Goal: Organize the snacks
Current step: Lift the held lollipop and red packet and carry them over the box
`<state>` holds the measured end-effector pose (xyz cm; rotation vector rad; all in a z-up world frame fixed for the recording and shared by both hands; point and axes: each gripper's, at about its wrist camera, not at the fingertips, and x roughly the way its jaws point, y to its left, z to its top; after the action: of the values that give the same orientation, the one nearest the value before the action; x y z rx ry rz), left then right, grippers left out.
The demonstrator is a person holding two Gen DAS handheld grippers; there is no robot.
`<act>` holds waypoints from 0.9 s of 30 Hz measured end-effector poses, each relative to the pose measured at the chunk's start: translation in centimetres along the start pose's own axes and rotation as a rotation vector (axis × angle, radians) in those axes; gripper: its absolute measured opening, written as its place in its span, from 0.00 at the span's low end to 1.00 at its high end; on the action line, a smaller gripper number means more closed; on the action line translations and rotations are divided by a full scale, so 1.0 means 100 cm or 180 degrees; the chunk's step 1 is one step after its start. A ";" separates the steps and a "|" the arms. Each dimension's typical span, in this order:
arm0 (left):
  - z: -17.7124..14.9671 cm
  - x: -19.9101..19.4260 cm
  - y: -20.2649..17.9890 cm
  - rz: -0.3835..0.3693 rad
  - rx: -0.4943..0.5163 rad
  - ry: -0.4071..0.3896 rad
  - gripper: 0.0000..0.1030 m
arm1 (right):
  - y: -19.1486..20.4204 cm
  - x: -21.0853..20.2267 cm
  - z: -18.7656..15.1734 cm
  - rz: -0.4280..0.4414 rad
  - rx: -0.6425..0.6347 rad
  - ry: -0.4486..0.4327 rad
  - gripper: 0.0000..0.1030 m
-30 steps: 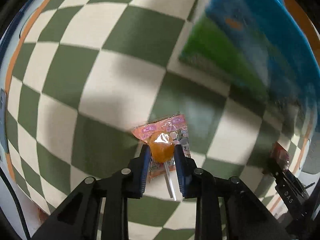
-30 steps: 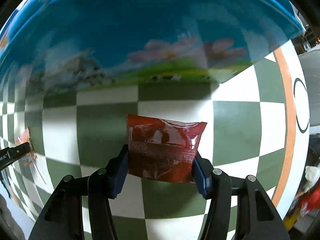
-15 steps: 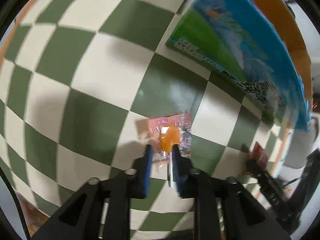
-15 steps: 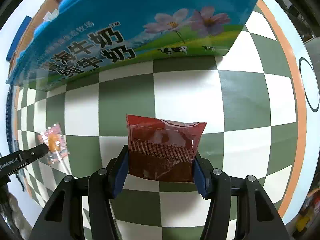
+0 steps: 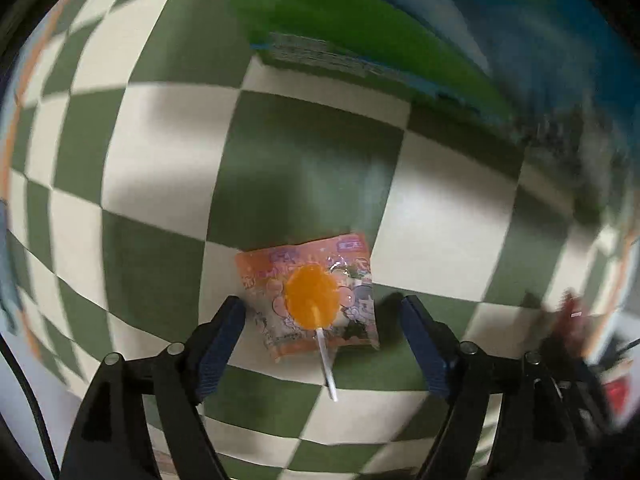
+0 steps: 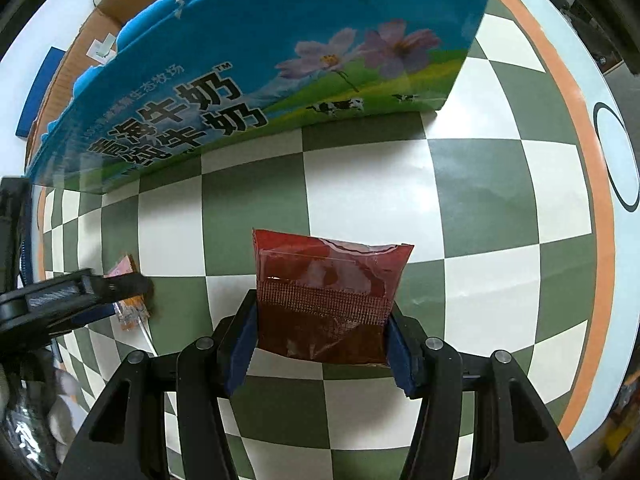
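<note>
The left gripper (image 5: pixel 320 344) points down at the green-and-white checked counter (image 5: pixel 312 168) with its jaws opening wide, and the wrapped orange lollipop (image 5: pixel 310 300) lies flat on the cloth between them, clear of both pads, its white stick pointing toward the near edge. Over on the right, the right gripper (image 6: pixel 320 344) has its jaws clamped on the sides of a dark red snack packet (image 6: pixel 326 300), held above the checks. Beyond both, along the far side, stands the blue milk carton box (image 6: pixel 280 60) with its flowers, cows and green meadow print.
</note>
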<state>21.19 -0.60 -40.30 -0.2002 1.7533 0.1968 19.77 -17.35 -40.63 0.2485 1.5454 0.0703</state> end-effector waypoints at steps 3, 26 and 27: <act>-0.002 -0.004 -0.009 -0.0007 -0.0018 -0.0154 0.54 | 0.002 -0.001 -0.002 -0.0003 -0.0014 -0.0026 0.58; -0.061 -0.086 0.022 -0.0613 0.0058 -0.0521 0.21 | -0.002 -0.069 -0.021 0.0290 -0.0184 -0.0254 0.58; -0.061 -0.100 0.017 -0.0662 0.0110 -0.0562 0.21 | -0.002 -0.076 -0.021 0.0316 -0.0200 -0.0276 0.58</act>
<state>16.80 -0.15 -29.32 -0.3283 1.5477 0.0317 17.40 -18.83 -33.22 0.2748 1.4420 0.1837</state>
